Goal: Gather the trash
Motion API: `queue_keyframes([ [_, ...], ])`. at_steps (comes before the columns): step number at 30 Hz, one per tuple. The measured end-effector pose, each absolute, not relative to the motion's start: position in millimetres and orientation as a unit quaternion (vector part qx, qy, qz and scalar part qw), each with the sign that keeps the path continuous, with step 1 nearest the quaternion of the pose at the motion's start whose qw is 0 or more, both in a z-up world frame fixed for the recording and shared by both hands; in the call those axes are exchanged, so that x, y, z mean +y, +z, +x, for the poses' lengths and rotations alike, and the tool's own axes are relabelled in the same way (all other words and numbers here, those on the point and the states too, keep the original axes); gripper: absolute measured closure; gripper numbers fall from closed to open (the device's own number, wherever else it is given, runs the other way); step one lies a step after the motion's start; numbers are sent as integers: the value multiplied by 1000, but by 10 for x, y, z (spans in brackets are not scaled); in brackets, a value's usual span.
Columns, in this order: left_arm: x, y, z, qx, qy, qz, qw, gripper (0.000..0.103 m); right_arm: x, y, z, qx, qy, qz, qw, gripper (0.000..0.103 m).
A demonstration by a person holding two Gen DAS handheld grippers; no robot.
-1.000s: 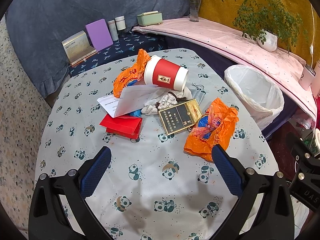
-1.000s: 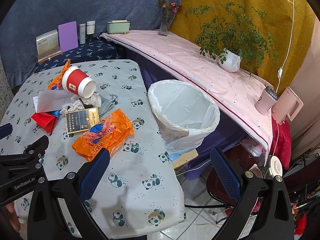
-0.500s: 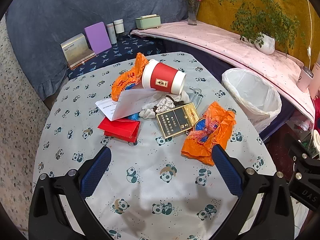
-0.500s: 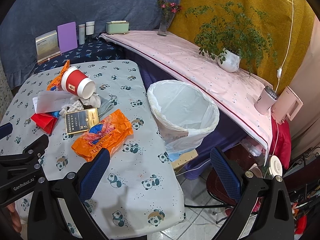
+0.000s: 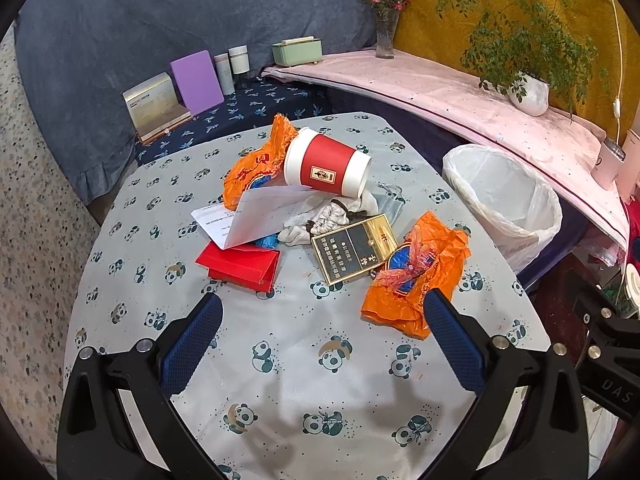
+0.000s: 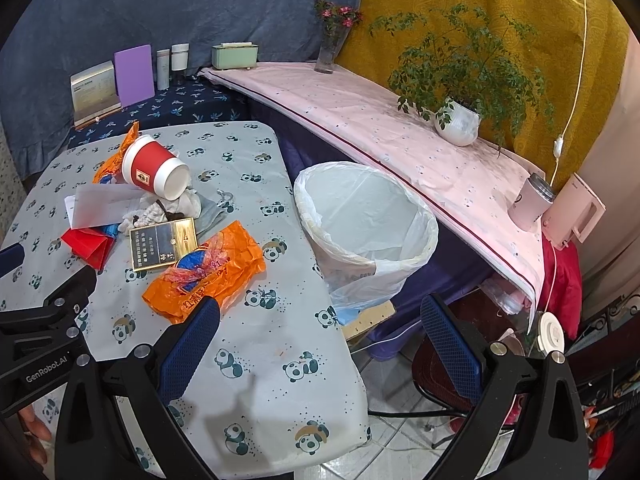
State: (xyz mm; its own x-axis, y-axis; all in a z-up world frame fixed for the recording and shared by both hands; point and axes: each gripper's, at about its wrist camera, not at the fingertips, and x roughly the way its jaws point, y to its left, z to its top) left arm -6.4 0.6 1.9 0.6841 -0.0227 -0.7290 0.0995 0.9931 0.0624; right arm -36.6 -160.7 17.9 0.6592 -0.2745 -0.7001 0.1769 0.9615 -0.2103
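the left claw [image 5: 320,316] is seen released, its blue fingers [image 5: 192,344] spread wide at the bottom of the left wrist view, nothing held between them. just above them, mid-frame, the trash pile is spread on the panda-print counter [image 5: 280,360]: a red paper cup [image 5: 326,166] is tipped on its side, mouth toward the right, resting over a white sheet of paper [image 5: 260,216] and a crumpled grey-white cloth [image 5: 320,220]. an orange wrapper [image 5: 256,168] is tucked behind the cup at upper centre. a folded red envelope [image 5: 240,266] lies left of centre, partly under the paper. a gold-edged black box [image 5: 354,248] is set flat right of centre, touched by a second orange bag [image 5: 420,276], whose lower edge sits just beside the right finger's tip.

the right claw [image 6: 320,320] is likewise released and empty, low in the right wrist view; its left finger [image 6: 188,348] is over the counter, its right finger is off the counter edge, above the floor. the white-lined bin [image 6: 366,220] is seen at centre frame, standing just beside the counter's right edge, its liner open. the same orange bag [image 6: 208,276] is found just above the left fingertip.
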Motion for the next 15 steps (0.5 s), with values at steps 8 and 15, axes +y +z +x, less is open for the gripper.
queue_keyframes([
  [8,5,4,-50,403,-31,51,913,7,-1621,186,-361,393,-126,-61,909,7],
  [15,32,-12,-18,410,-30,46,910,7,-1674,186,-337,392,-131,-56,909,7],
])
